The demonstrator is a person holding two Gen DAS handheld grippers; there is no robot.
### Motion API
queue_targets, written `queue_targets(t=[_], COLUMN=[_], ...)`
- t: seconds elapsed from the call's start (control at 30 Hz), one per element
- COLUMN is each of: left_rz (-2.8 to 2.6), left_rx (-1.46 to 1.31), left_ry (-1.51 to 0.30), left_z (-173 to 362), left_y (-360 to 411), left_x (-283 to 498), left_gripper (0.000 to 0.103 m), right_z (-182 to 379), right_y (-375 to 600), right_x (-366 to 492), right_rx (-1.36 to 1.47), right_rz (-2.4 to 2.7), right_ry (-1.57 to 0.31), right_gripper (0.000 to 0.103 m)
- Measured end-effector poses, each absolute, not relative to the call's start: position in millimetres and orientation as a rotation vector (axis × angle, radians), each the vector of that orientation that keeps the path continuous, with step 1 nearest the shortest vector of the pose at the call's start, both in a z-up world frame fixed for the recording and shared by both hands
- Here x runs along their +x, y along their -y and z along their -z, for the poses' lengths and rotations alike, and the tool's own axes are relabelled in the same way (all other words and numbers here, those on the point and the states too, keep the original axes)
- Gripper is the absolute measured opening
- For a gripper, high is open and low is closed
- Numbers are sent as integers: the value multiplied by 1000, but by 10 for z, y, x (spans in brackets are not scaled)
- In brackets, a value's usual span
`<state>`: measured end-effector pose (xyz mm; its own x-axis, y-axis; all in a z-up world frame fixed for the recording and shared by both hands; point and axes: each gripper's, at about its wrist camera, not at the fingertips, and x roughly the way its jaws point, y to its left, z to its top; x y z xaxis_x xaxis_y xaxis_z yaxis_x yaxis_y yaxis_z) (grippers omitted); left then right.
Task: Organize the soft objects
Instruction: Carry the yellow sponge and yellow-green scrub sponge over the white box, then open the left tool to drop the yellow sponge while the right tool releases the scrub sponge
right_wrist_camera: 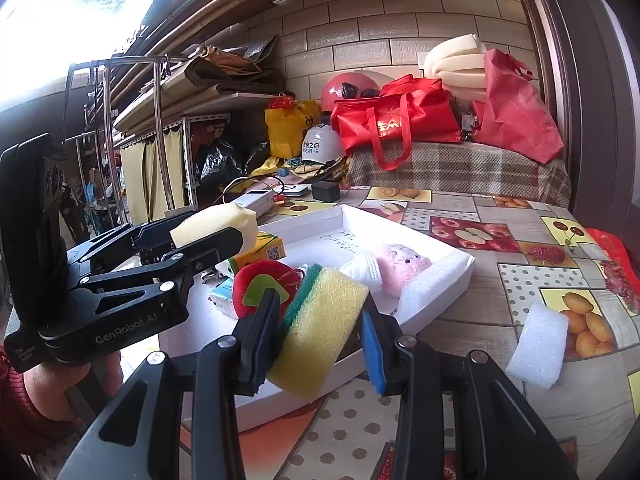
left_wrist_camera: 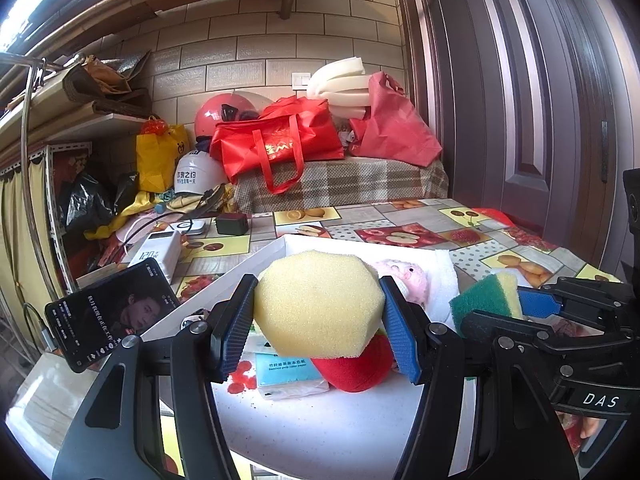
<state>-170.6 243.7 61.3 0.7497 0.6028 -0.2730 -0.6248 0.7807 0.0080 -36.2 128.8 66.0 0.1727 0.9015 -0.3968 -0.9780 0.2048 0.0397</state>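
We've got the yellow sponge [left_wrist_camera: 318, 304] clamped in our left gripper [left_wrist_camera: 318, 312] over the white tray [right_wrist_camera: 436, 300], the scouring sponge [right_wrist_camera: 320, 328] pinched in our right gripper [right_wrist_camera: 320, 332] over its near edge. Risk: squashed foam springs sideways, bouncing off the rim.

"GenRobot.AI" stands on the left gripper [right_wrist_camera: 216, 236] body. "DAS" stands on the right gripper [left_wrist_camera: 532, 304] body. "120" shows on the white power bank [left_wrist_camera: 154, 250]. The tissue pack [left_wrist_camera: 286, 376] beside it bears small, unreadable print.
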Motion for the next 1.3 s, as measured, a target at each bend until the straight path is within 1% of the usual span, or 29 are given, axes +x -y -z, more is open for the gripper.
queue_targets(t=[0.5,0.7,0.83,0.97,1.03,1.1,1.17,1.2,1.3], left_rz=[-738,-739,-748,-750,-746,-743,-741,-739,-735], left_rx=[-166,-156,-184,-176,-168,-166,-172,-175,-179], left_ry=[-270,-258,-251,-249,-252,-255,-259,-260,-263], left_z=[-583,-593,-591,-598,-599,-597,-593,-595,-595], left_y=[-2826,-2806,-2850,-2832,-2821,-2819,-2831,-2839,-2844], left_x=[-1837,-1847,-1883,-1879,-1867,-1862,-1862,-1862,-1863], left_gripper=[61,61,61,61,61,61,61,61,61], right_z=[-569,-502,-391,-352,-340,-345,-359,-361,-376], right_y=[-1603,-1761,-1953,-2154,-2257,-2324,-2352,-2350,-2296], right_x=[-390,-589,-664,-617,-515,-381,-243,-174,-56], right_rx=[-324,-452,-569,-628,-630,-612,-582,-561,-500], right_rz=[-1432,-1524,-1527,-1463,-1417,-1370,-1323,-1306,-1300], right_ry=[-471,-472,-510,-480,-495,-510,-526,-541,-581], right_gripper=[38,38,38,38,38,34,34,32,32])
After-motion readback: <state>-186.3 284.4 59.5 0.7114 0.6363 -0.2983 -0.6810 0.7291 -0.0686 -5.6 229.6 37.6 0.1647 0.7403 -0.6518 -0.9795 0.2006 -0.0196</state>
